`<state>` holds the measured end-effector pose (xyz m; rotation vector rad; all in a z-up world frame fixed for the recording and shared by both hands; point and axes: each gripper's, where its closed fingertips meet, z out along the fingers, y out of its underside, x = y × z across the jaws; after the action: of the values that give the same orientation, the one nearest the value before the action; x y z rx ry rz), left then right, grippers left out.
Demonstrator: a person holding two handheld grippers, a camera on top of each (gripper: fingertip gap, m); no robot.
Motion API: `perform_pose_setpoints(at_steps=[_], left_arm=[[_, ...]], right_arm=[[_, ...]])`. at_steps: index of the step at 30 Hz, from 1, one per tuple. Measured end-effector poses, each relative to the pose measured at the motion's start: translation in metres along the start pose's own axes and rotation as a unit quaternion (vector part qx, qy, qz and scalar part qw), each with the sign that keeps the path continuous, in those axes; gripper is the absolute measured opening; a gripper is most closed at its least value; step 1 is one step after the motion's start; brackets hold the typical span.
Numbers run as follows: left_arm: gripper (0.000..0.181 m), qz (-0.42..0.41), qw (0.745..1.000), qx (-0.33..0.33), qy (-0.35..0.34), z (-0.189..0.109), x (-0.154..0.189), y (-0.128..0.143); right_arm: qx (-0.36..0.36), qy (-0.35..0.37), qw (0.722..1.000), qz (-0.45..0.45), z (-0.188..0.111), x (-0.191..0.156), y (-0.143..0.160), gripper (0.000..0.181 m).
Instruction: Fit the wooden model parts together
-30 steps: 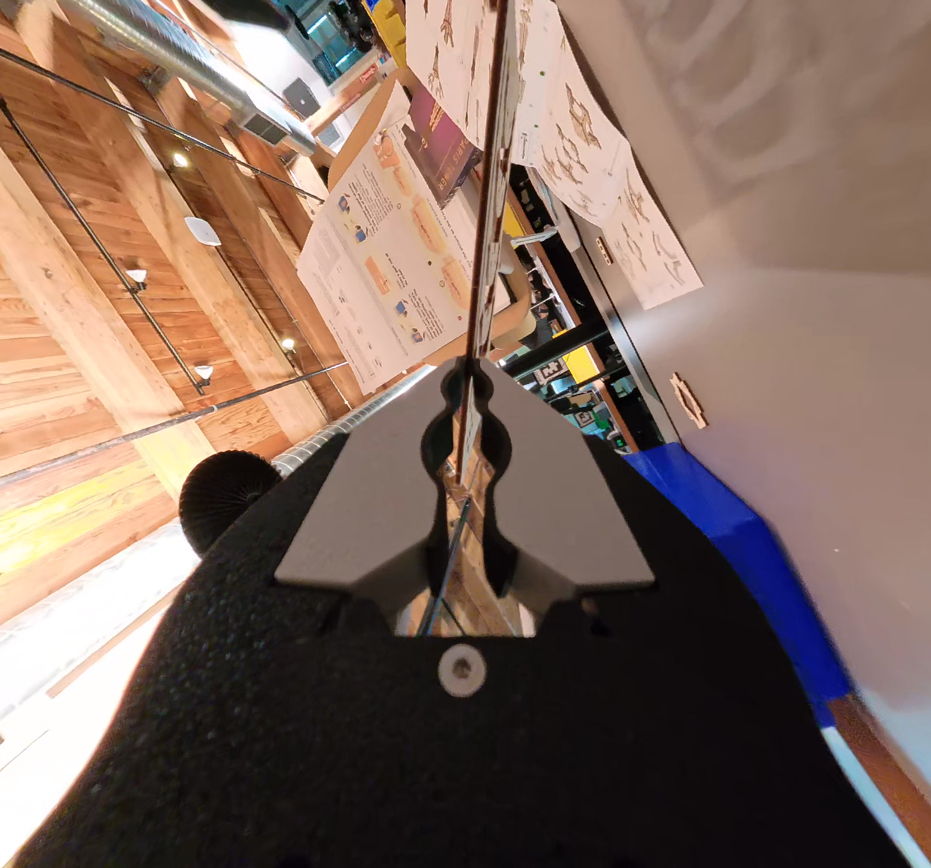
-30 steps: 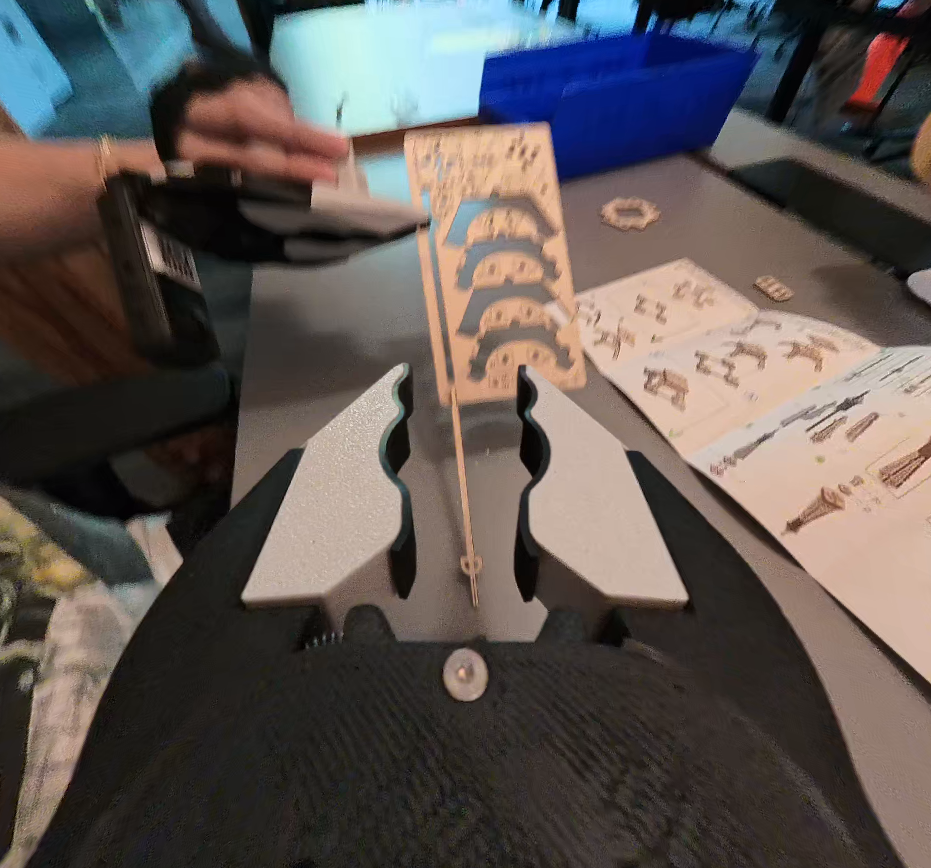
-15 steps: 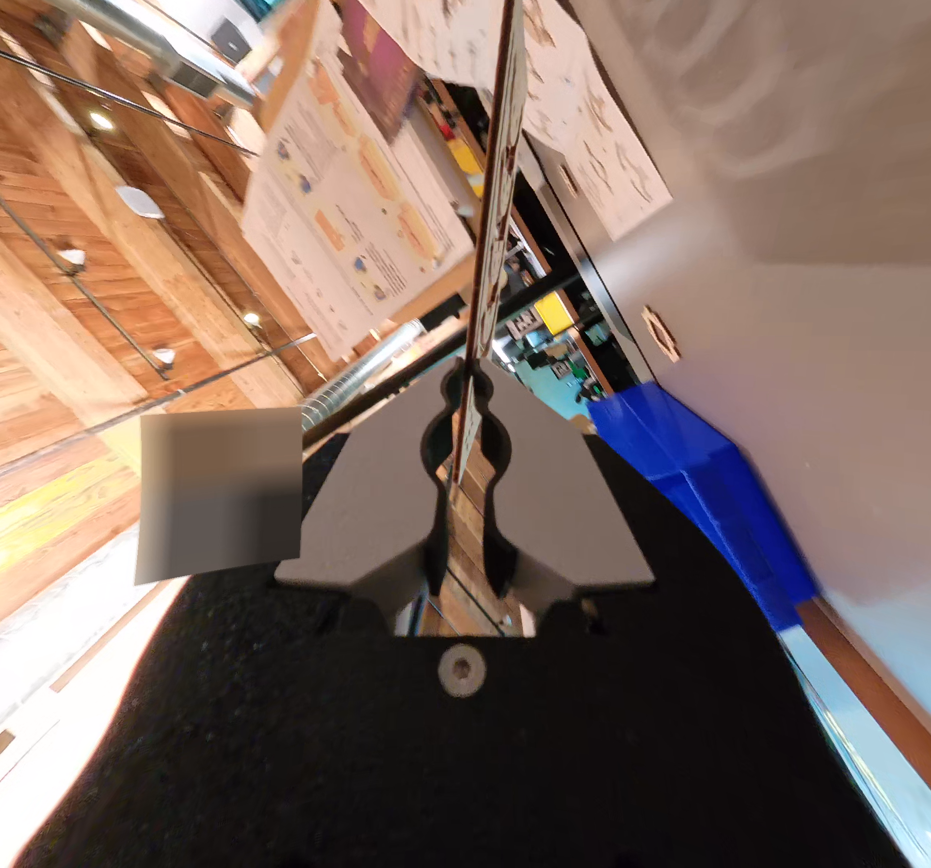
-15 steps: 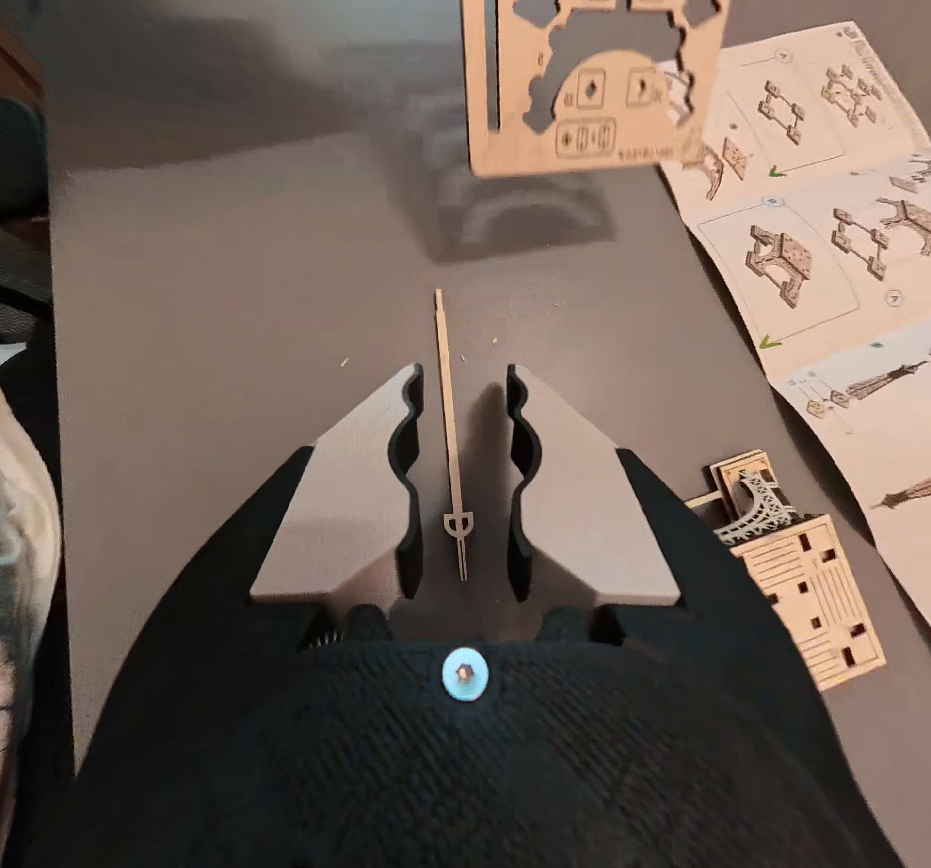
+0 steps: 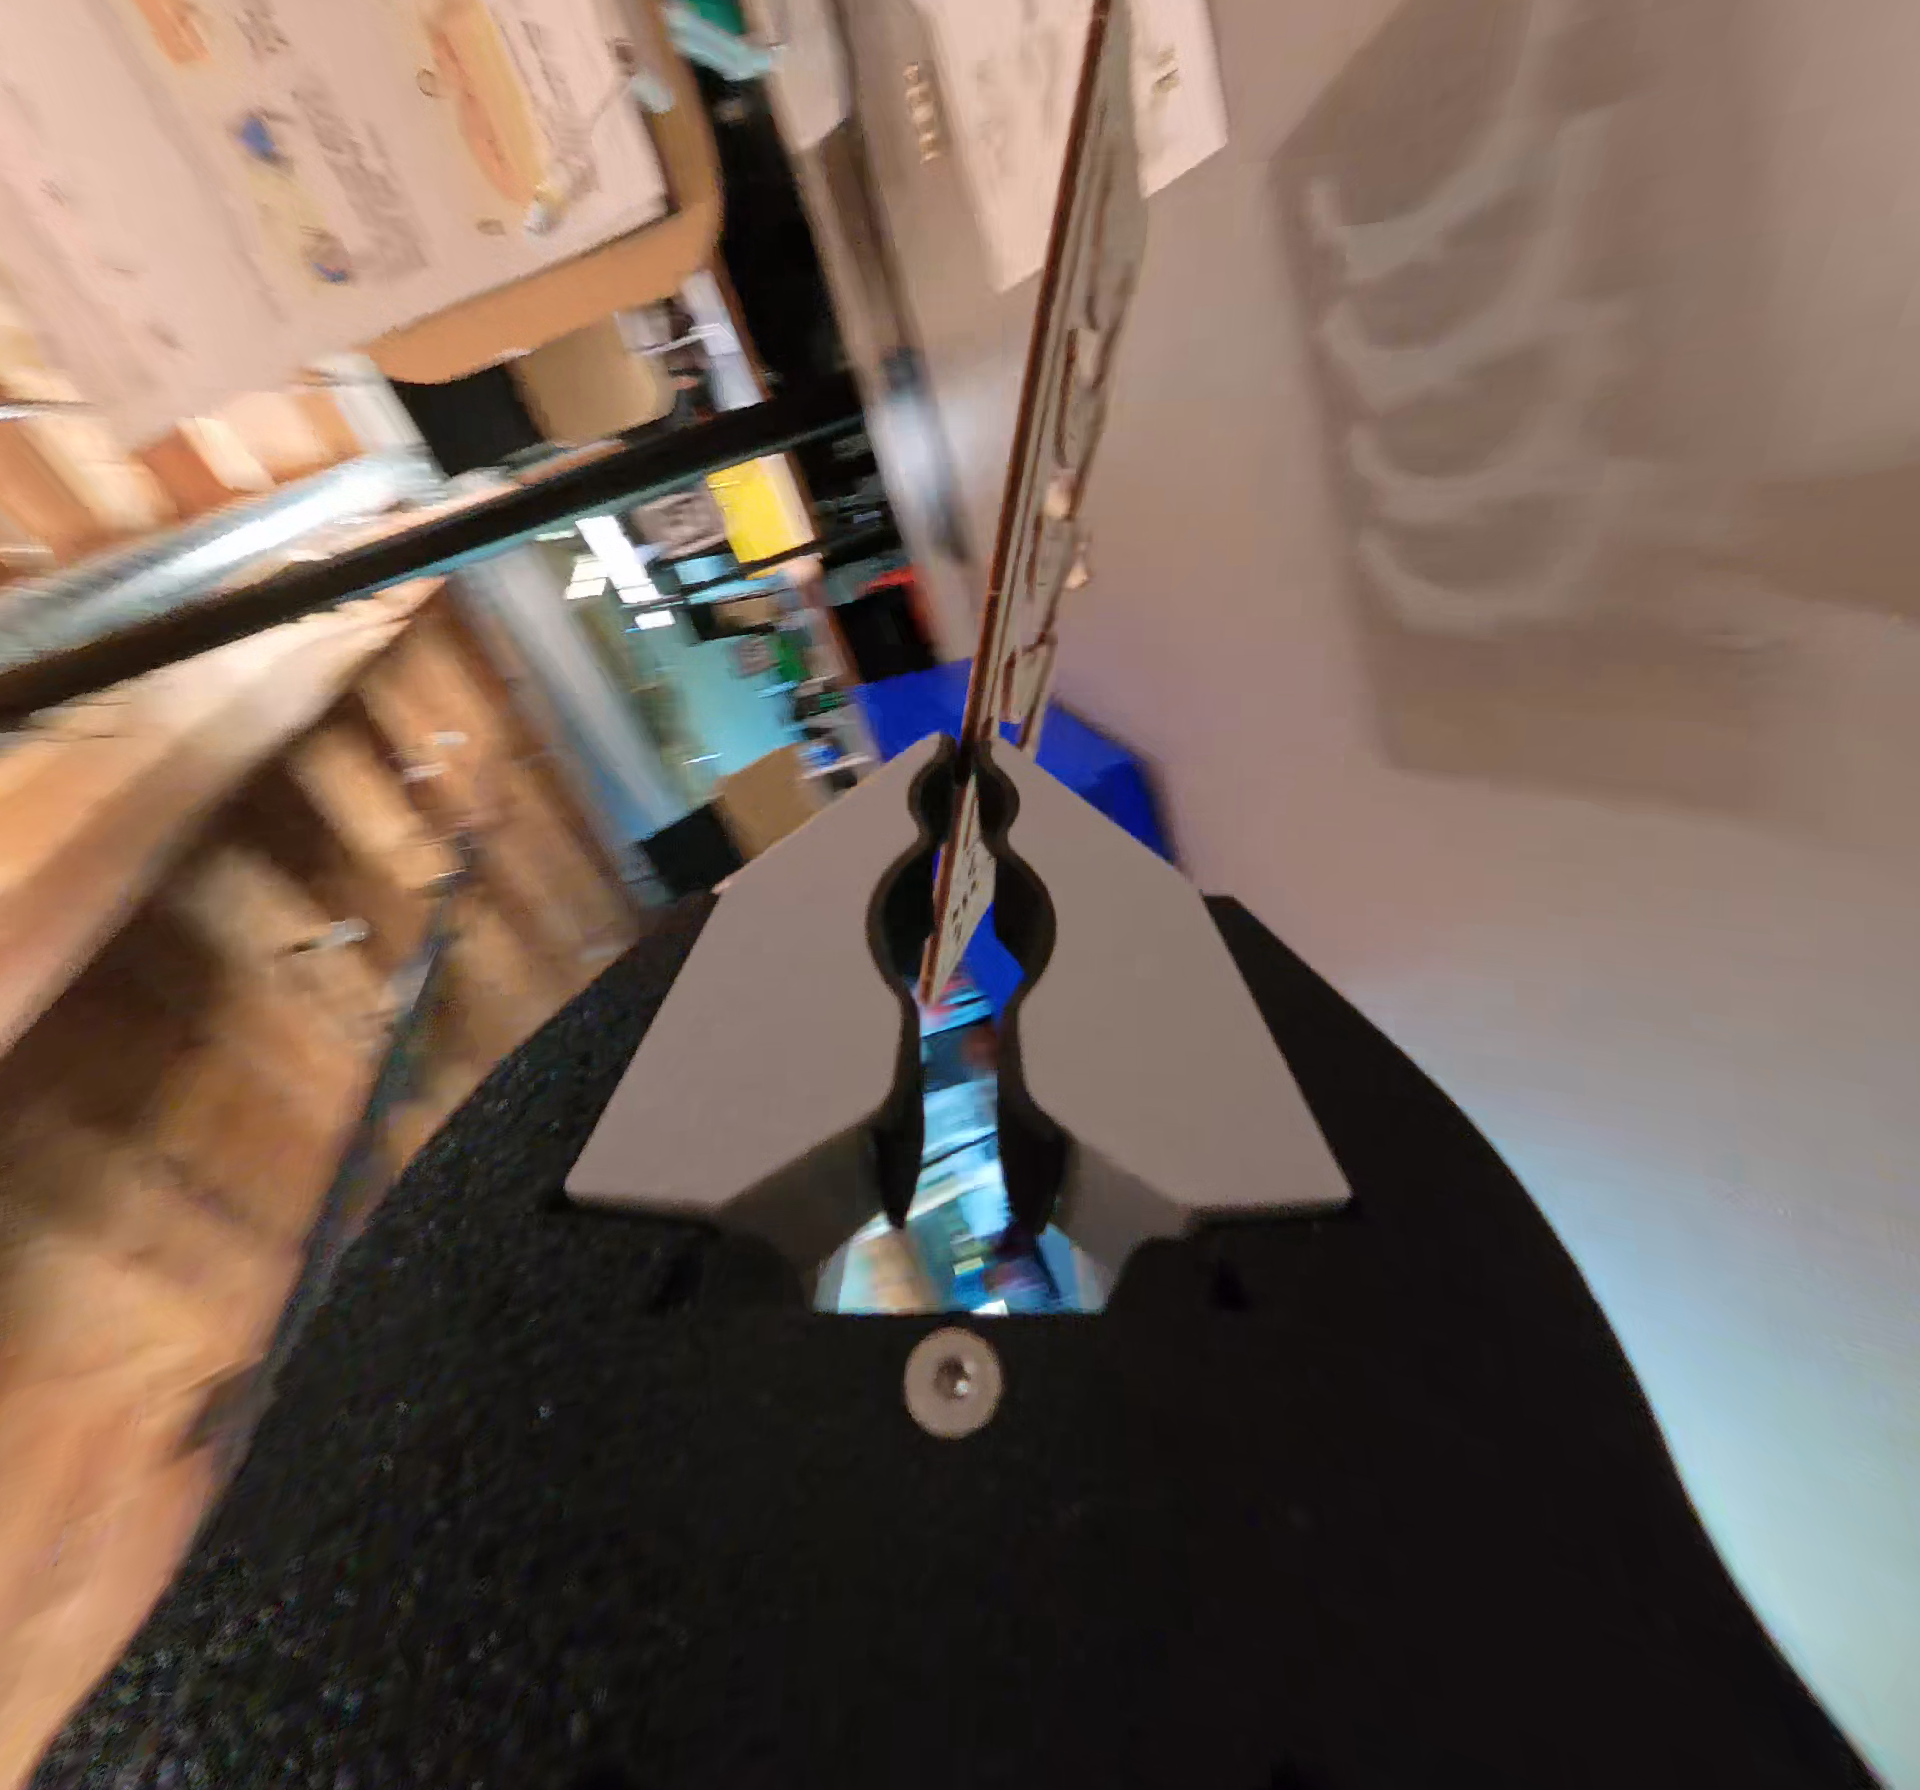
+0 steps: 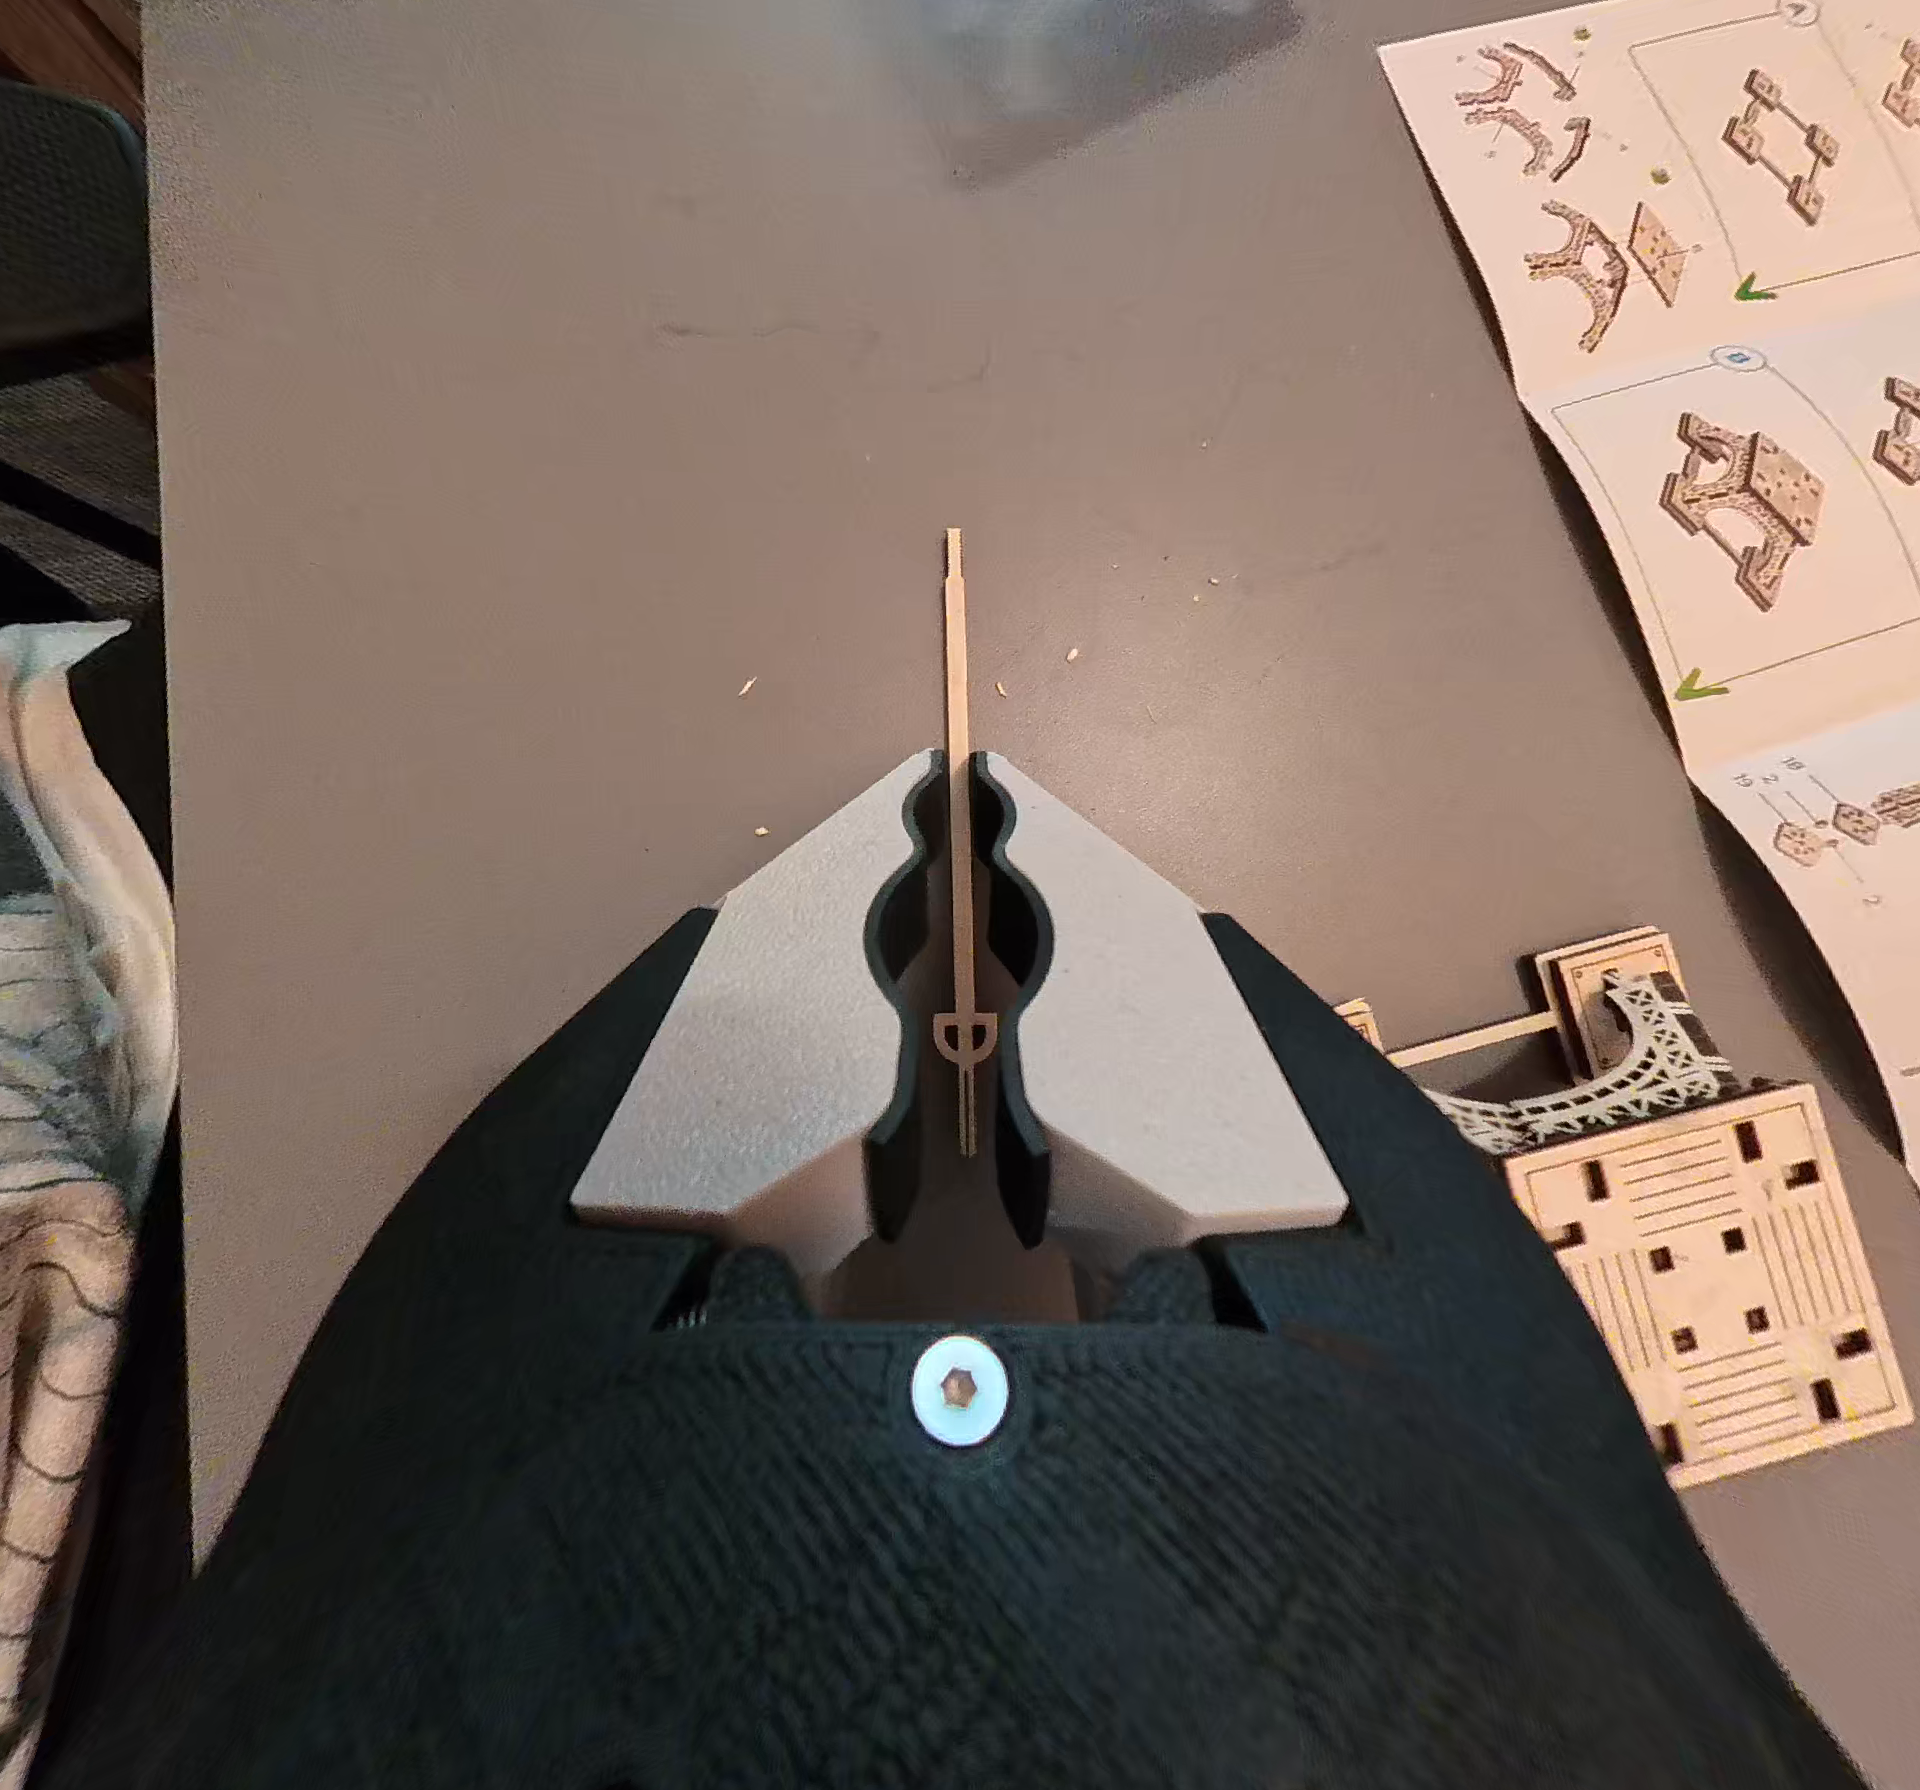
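Holding the laser-cut wooden sheet (image 5: pixel 1070 369) edge-on, the left gripper (image 5: pixel 975 758) has its fingers (image 5: pixel 790 992) pressed against the sheet's lower end, as they were a second ago. What differs on that side is the attitude: the sheet has swung and now leans toward the grey counter (image 5: pixel 1558 909), where it throws a ribbed shadow, with a blue bin (image 5: pixel 1091 764) showing behind its base. The view is badly smeared by motion, so how many parts remain in the sheet is hard to say.

The bigger change is on the right. Half a second ago the right gripper (image 6: pixel 958 761) had its fingers (image 6: pixel 800 1002) spread on either side of the thin wooden spire piece (image 6: pixel 956 660); now they have come together and pinch it along its shaft, its notched tip sticking out forward over the counter (image 6: pixel 520 390) and its small crescent-shaped end sitting back between the fingers. The sheet has also left this view, only its shadow remaining at the top.

Further right, the partly built tower base (image 6: pixel 1683 1241) lies on the counter, just below the open instruction sheet (image 6: pixel 1766 493). With the spire piece secured, the picking step looks done; the likely next job is carrying it to wherever it slots in, gently, since so slender a strip would probably snap under side load.
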<state>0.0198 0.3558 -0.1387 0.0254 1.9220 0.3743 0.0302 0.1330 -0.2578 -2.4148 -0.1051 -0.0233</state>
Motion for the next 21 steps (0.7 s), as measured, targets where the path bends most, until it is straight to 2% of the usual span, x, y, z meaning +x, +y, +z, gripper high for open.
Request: perform_pose_setpoints(at_steps=[1,3,6,8,11,14,17,21], left_arm=[[0.000,-0.029,0.998,0.017,0.056,-0.004,0.006,0.000],[0.001,-0.083,0.986,0.051,0.134,-0.013,0.005,0.000],[0.000,-0.123,0.951,0.104,0.265,-0.027,0.009,0.001],[0.000,-0.148,0.909,0.133,0.366,-0.037,0.014,-0.001],[0.000,-0.181,0.849,0.177,0.464,-0.042,0.013,-0.012],[0.000,-0.203,0.804,0.213,0.517,-0.038,0.014,-0.033],[0.000,-0.228,0.763,0.251,0.551,-0.035,0.020,-0.062],[0.000,-0.276,0.716,0.308,0.562,-0.025,0.022,-0.102]], right_arm=[[-0.001,-0.003,1.000,-0.001,0.000,0.000,0.000,0.002],[-0.003,-0.009,1.000,-0.005,-0.001,0.000,0.001,0.002],[-0.004,-0.018,1.000,-0.007,-0.002,-0.001,0.002,0.002],[-0.002,-0.016,1.000,-0.007,-0.002,0.000,0.003,0.002],[0.005,-0.027,1.000,-0.004,-0.003,-0.004,0.002,0.002],[0.026,-0.031,0.999,0.009,-0.008,-0.003,-0.003,0.002],[0.103,-0.038,0.993,0.039,-0.026,0.002,-0.024,0.021],[0.242,-0.022,0.967,0.075,-0.061,0.017,-0.064,0.049]])
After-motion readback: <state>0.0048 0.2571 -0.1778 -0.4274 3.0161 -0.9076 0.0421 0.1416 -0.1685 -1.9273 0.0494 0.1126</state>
